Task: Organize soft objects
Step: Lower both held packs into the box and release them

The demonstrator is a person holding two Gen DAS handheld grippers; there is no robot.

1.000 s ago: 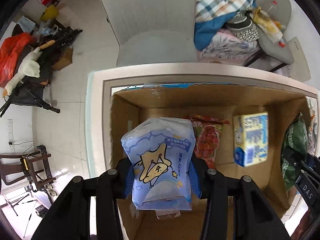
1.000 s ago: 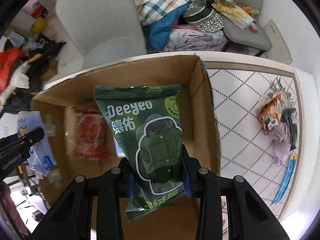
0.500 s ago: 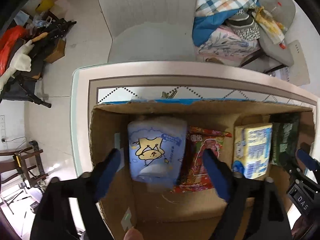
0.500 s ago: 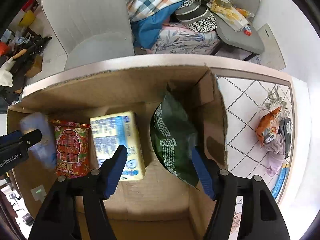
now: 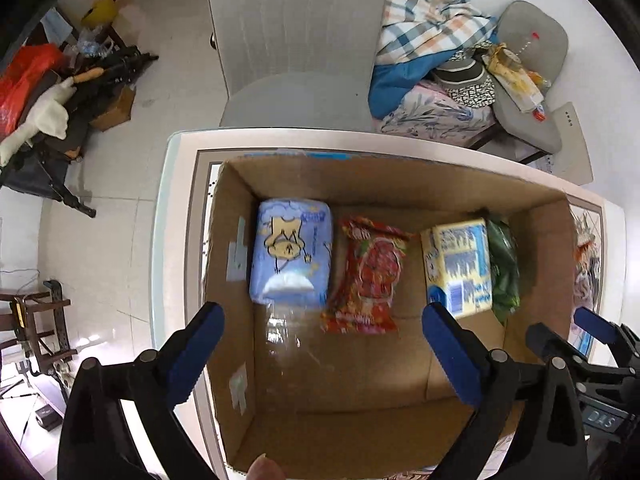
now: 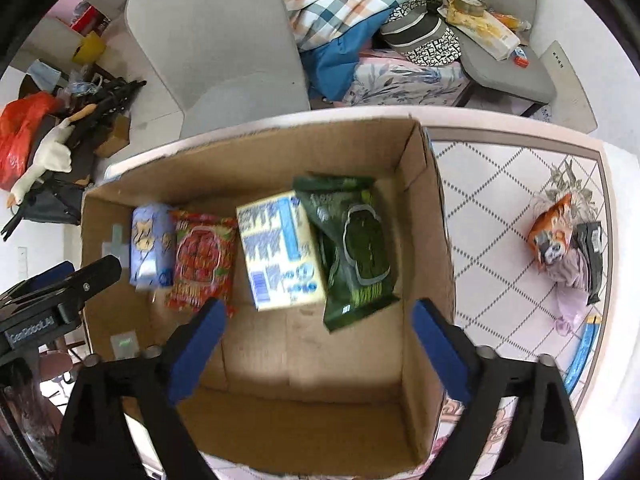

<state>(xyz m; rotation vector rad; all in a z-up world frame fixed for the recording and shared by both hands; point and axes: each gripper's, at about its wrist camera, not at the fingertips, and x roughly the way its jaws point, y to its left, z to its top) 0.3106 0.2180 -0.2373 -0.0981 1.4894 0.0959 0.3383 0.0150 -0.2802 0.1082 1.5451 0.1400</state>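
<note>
Box (image 6: 432,216) front half bare, four packs (image 6: 280,252) crowd far wall, right tabletop (image 6: 500,208) mostly free

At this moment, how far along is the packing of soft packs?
Done: four packs lie in the cardboard box: blue pack, red pack, yellow pack, green pack. In hand: nothing; left gripper and right gripper are open. Left: the orange pack and small items on the table.
</note>
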